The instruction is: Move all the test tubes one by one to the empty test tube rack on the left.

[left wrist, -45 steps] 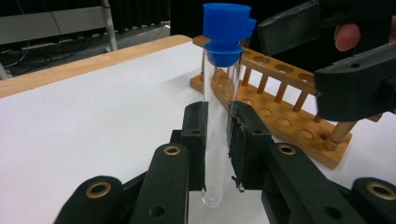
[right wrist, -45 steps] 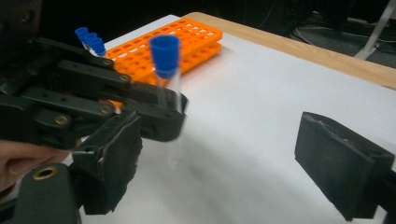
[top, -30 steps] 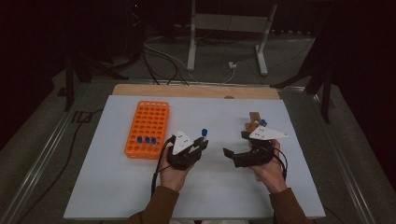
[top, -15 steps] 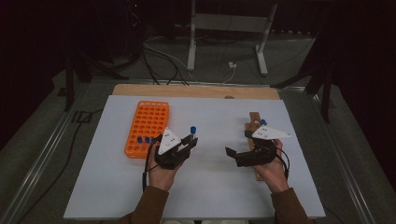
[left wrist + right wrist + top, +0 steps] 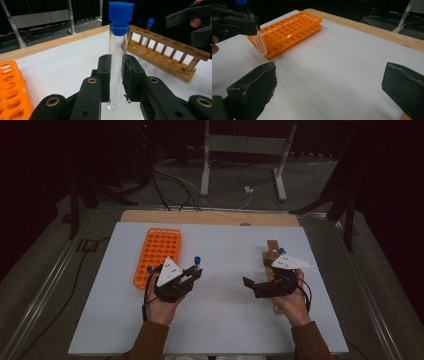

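Observation:
My left gripper (image 5: 193, 272) (image 5: 117, 75) is shut on a clear test tube (image 5: 197, 261) (image 5: 117, 62) with a blue cap, held upright just above the white table right of the orange rack (image 5: 159, 251) (image 5: 292, 30). My right gripper (image 5: 248, 284) (image 5: 329, 85) is open with nothing between its jaws and points left across the table. It sits beside the wooden rack (image 5: 272, 251) (image 5: 162, 47), which holds one blue-capped tube (image 5: 148, 31). In the right gripper view the left gripper and its tube (image 5: 259, 41) appear at top left.
A blue cap (image 5: 149, 269) shows at the near end of the orange rack, partly behind the left hand. The white table sheet (image 5: 225, 245) ends in a wooden strip (image 5: 210, 217) at the back. Cables and a metal stand lie on the floor beyond.
My left gripper has shifted left toward the orange rack with the tube in it. The right gripper has barely moved.

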Motion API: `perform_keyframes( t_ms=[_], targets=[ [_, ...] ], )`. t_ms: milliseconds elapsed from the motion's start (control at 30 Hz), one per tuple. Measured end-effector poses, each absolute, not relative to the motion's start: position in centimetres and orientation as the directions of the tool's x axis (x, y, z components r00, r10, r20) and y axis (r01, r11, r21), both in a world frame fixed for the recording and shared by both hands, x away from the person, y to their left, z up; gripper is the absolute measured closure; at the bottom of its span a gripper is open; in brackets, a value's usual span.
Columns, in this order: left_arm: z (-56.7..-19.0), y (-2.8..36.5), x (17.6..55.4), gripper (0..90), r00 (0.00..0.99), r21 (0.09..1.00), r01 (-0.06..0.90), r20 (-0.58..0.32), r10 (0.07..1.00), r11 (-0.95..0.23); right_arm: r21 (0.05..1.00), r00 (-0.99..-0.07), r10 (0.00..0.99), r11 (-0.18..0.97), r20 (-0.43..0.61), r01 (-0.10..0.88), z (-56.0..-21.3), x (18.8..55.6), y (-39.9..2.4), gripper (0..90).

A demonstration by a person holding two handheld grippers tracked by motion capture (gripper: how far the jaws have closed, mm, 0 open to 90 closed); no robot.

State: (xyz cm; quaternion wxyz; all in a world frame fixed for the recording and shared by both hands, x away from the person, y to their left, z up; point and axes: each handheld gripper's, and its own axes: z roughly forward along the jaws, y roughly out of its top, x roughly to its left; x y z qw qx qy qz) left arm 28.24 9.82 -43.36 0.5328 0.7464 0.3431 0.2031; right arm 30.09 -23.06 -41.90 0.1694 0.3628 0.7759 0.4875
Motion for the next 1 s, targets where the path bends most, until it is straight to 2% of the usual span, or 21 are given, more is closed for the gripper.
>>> perform_keyframes(
  t_ms=[1000],
  targets=[
    [-43.3, 17.2, 27.2, 78.2, 0.566, 0.941, 0.308, -0.063, 0.822, -0.14, 0.888, -0.679, 0.729, 0.252, 0.088, 0.385, -41.6, 29.9, -23.3, 0.0]
  ],
)
